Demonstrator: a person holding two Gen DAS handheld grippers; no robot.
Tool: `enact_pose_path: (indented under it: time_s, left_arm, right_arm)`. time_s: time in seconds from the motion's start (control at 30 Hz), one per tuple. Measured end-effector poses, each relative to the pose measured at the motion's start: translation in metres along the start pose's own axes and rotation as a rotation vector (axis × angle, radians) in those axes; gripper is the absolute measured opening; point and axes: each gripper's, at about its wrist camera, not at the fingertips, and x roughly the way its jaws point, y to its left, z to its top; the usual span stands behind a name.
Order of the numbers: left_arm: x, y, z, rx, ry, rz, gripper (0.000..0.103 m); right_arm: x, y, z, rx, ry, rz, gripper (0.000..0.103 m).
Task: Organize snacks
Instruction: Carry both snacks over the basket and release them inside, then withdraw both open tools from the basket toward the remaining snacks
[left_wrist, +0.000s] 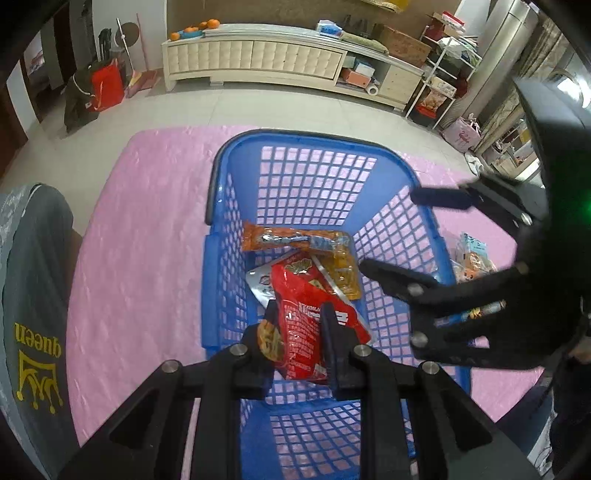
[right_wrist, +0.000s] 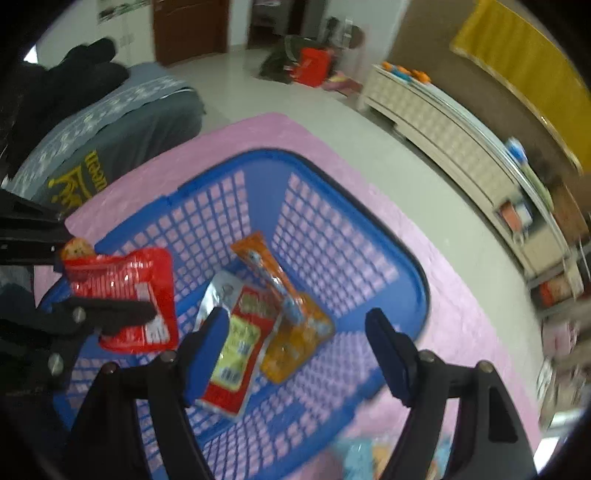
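My left gripper (left_wrist: 300, 317) is shut on a red snack packet (left_wrist: 306, 314) and holds it just over the near end of the blue mesh basket (left_wrist: 211, 280). The right wrist view shows that left gripper (right_wrist: 92, 280) pinching the red packet (right_wrist: 129, 291) at the left. My right gripper (right_wrist: 295, 328) stands open over the basket (right_wrist: 417, 284), nothing between its blue pads (right_wrist: 207, 343). On the basket floor lie a red-and-silver packet (right_wrist: 236, 350), a long orange packet (right_wrist: 269, 266) and a yellow-orange packet (right_wrist: 299, 343). The right gripper (left_wrist: 410, 236) hovers over the basket's right wall.
The basket stands on a pink cloth (left_wrist: 140, 229) on a tiled floor. More snack packets (left_wrist: 472, 254) lie on the cloth right of the basket. A person in a grey printed shirt (left_wrist: 33, 295) sits at the left. A cream cabinet (left_wrist: 258, 55) runs along the far wall.
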Motion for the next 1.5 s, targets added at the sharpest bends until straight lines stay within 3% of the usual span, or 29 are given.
enact_pose_path:
  time_s: [0.27,0.5,0.67,0.77,0.83,0.9,1.1,1.43,1.5]
  left_arm:
    - [-0.010,-0.025,0.005,0.050,-0.027,-0.001,0.020]
    - [0.008,-0.034,0.023,0.064,-0.020,-0.007,0.021]
    - [0.032,-0.043,0.038,0.086,0.008,-0.011,0.022]
    - [0.040,-0.046,0.047,0.096,0.000,0.005,0.038]
    - [0.043,-0.045,0.053,0.108,-0.025,0.026,0.065]
    - [0.044,-0.041,0.057,0.103,-0.040,0.051,0.072]
    - [0.036,-0.032,0.051,0.059,-0.020,0.045,0.073]
    - [-0.014,-0.063,0.021,0.103,-0.076,0.038,0.073]
    - [-0.023,-0.071,0.016,0.111,-0.088,0.036,0.078]
  right_arm:
    - [-0.031,-0.037,-0.028,0.332,0.007,0.041,0.081]
    - [-0.032,-0.057,-0.046,0.432,0.031,0.004,0.081]
    - [-0.019,-0.063,-0.054,0.495,0.045,0.039,0.081]
    - [-0.014,-0.068,-0.053,0.524,0.036,0.055,0.081]
    - [-0.013,-0.071,-0.052,0.544,0.026,0.061,0.081]
    - [-0.015,-0.074,-0.053,0.555,0.018,0.055,0.081]
    - [-0.019,-0.080,-0.062,0.569,0.019,0.043,0.081]
    - [-0.067,-0.069,-0.084,0.585,-0.015,0.025,0.081]
    - [-0.079,-0.067,-0.090,0.586,-0.025,0.010,0.081]
